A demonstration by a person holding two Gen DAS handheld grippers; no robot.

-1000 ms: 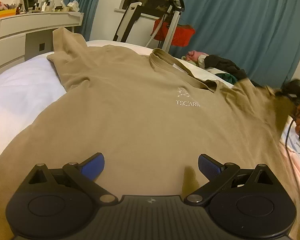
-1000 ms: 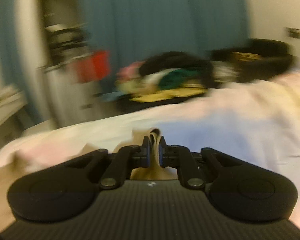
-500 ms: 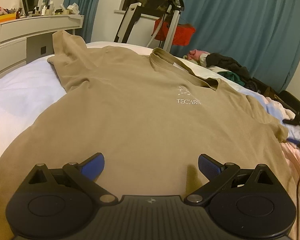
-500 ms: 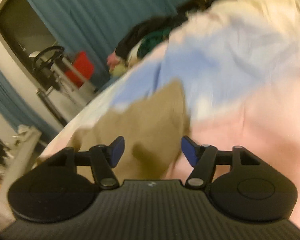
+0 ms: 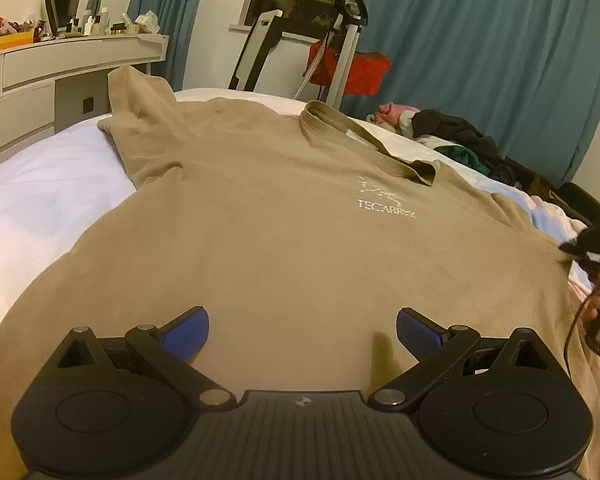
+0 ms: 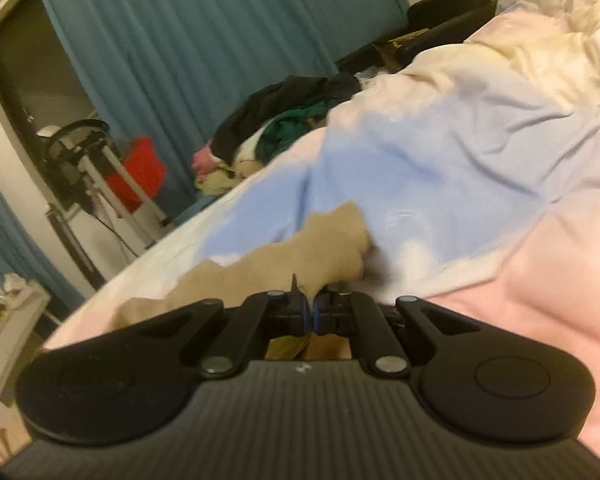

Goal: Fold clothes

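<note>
A tan T-shirt (image 5: 284, 240) with a small white logo lies spread front-up on the bed, collar toward the far side. My left gripper (image 5: 302, 330) is open and empty, hovering low over the shirt's lower part. My right gripper (image 6: 309, 312) is shut on the shirt's right sleeve (image 6: 312, 248), which lies on the pastel duvet. The right gripper also shows at the right edge of the left wrist view (image 5: 592, 248), at the sleeve's tip.
A white sheet (image 5: 40, 196) covers the bed's left side, and a pink and blue duvet (image 6: 460, 168) its right. A pile of dark clothes (image 5: 460, 136) lies at the far right. A desk (image 5: 60, 64), an exercise machine (image 5: 340, 40) and teal curtains stand behind.
My right gripper let go of the sleeve, opened, then closed on the sleeve again as it lay on the duvet. The sleeve went from lifted to flat. My left gripper stayed still.
</note>
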